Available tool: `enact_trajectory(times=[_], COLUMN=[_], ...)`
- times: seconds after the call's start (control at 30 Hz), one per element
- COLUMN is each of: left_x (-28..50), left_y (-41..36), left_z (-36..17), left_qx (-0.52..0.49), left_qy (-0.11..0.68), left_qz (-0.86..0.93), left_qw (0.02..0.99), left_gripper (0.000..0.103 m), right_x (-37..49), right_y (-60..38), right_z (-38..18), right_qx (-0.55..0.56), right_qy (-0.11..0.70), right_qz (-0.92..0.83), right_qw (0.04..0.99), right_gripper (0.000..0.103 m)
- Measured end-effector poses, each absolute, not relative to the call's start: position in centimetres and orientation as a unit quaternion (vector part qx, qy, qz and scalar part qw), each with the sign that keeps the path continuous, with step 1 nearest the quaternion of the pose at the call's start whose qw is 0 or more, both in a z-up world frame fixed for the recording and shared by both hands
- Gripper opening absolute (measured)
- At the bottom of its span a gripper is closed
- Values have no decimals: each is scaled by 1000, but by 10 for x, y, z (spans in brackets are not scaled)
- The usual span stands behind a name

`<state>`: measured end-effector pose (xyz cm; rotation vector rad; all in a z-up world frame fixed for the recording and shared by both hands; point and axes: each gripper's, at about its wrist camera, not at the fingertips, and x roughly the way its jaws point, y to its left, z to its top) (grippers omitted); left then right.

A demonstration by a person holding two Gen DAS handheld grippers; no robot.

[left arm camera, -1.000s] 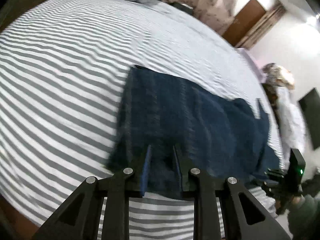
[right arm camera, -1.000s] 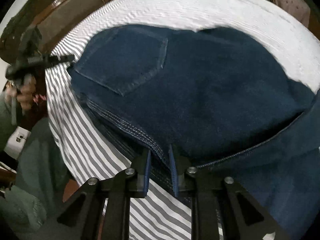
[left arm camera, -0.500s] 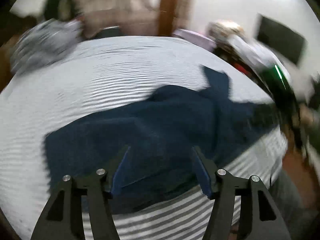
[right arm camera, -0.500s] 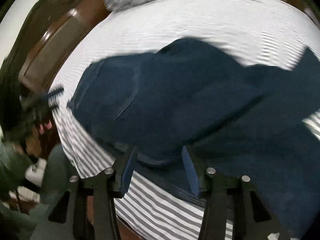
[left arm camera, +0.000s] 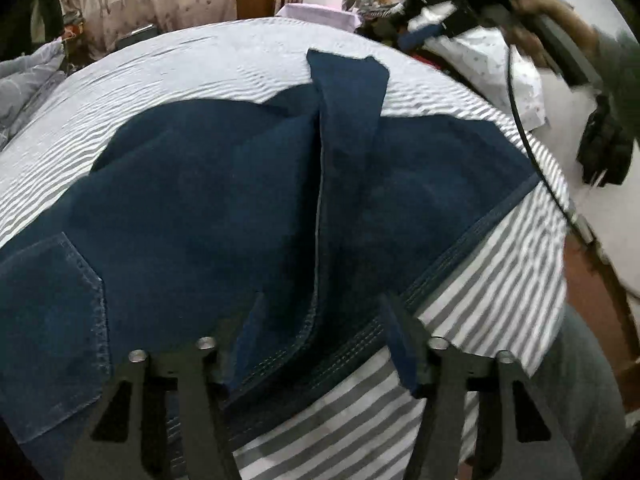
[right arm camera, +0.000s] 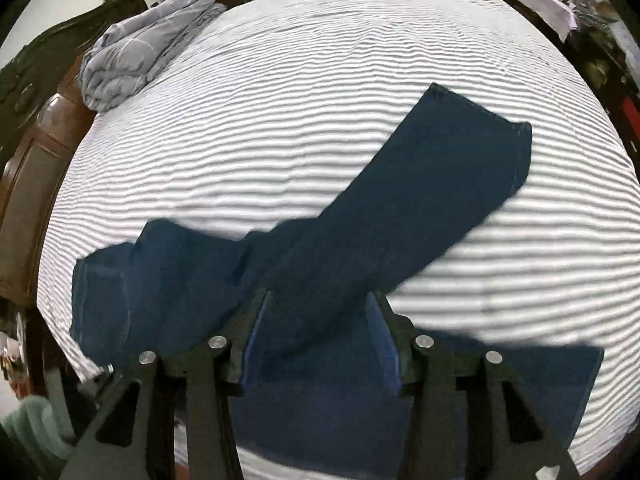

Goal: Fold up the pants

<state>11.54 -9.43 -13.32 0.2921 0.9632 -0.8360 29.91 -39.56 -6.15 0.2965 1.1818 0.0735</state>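
Dark blue denim pants [left arm camera: 224, 208] lie spread on a grey-and-white striped bed [left arm camera: 480, 288]. In the left wrist view a back pocket [left arm camera: 48, 312] is at the lower left and one leg [left arm camera: 348, 112] runs away toward the far side. My left gripper [left arm camera: 320, 340] is open just above the waistband edge, holding nothing. In the right wrist view the pants [right arm camera: 360, 248] lie with one leg [right arm camera: 460, 160] angled up to the right. My right gripper [right arm camera: 320, 340] is open above the cloth, empty.
A folded grey quilt [right arm camera: 148, 40] sits at the far left of the bed. A dark wooden bed frame [right arm camera: 24, 168] runs along the left. A person's hand and the right gripper [left arm camera: 520, 12] show at the upper right of the left wrist view.
Both grippers were shut on the pants' edge a second ago; both have opened, let go and pulled back. The views have swung, and the pants now lie flat.
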Motion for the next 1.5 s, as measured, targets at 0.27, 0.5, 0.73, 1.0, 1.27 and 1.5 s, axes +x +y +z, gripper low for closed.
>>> enact_trajectory(times=[0.27,0.5,0.73,1.0,1.27,1.5], left_x=[110,116,121,126,121,106], left_y=[-112,-109,-100,-93,-96,-98], left_z=[-151,-154,-157,-160,-153,-134], left_qx=[151,112,79,54,91,153], left_qy=[447,445,446,446,435,384], left_qz=[-354,-339,-351,-362,-350,-354], left_qw=[807,821,820,816,825,839], left_gripper=[29,10,9,9,8,7], right_x=[400,506,557,555,472,314], right_y=[-439,-468,-490,-518,-565,-631], right_z=[-76,-109,-157,-175,-113,-31], right_qx=[113,146,135,157,227,286], right_qy=[584,613,626,601,531,463], right_qz=[-43,-151,-277,-354,-344,-357], right_qw=[803,762,716,700,740,759], right_gripper=[44,45,41,12,12,12])
